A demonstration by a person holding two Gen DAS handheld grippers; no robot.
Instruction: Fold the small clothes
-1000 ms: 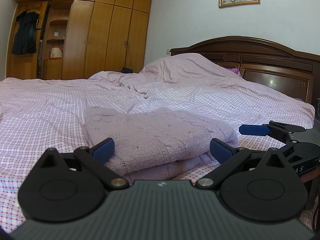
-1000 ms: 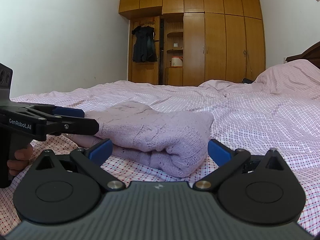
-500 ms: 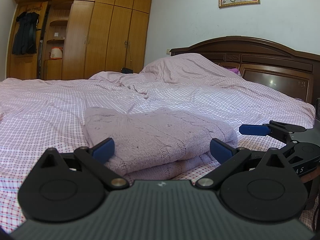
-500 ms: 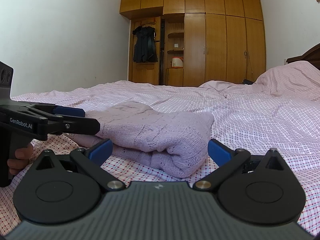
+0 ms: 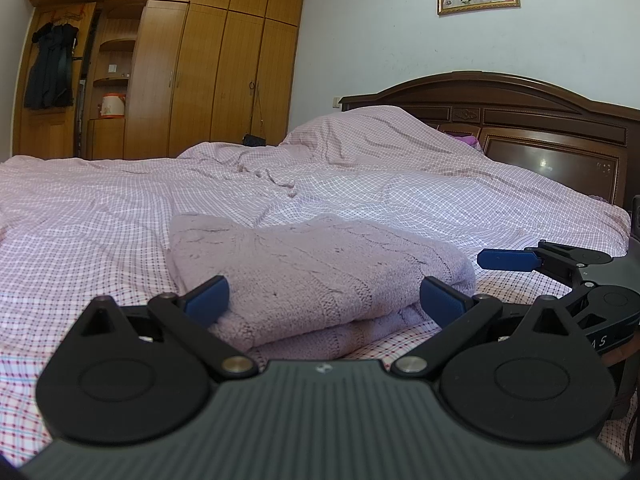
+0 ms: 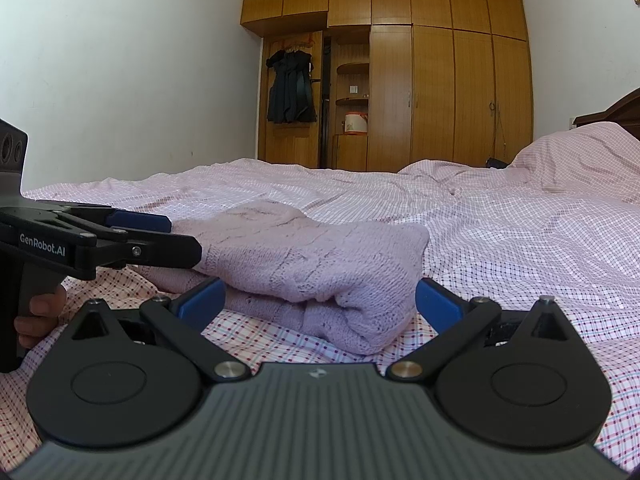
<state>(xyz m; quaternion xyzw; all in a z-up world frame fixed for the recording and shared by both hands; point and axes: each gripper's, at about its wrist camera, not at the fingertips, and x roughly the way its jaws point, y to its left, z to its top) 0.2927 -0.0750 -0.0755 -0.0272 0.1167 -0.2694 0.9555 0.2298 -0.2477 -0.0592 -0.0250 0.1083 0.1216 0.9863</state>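
Observation:
A folded lilac knitted sweater lies on the pink checked bedspread; it also shows in the right wrist view. My left gripper is open and empty, its blue pads either side of the sweater's near edge, just short of it. My right gripper is open and empty, facing the sweater's folded corner. Each gripper shows in the other's view: the right one at the sweater's right, the left one at its left.
A dark wooden headboard stands at the right of the bed. A covered pillow mound lies at the back. Wooden wardrobes with a hanging dark coat line the far wall.

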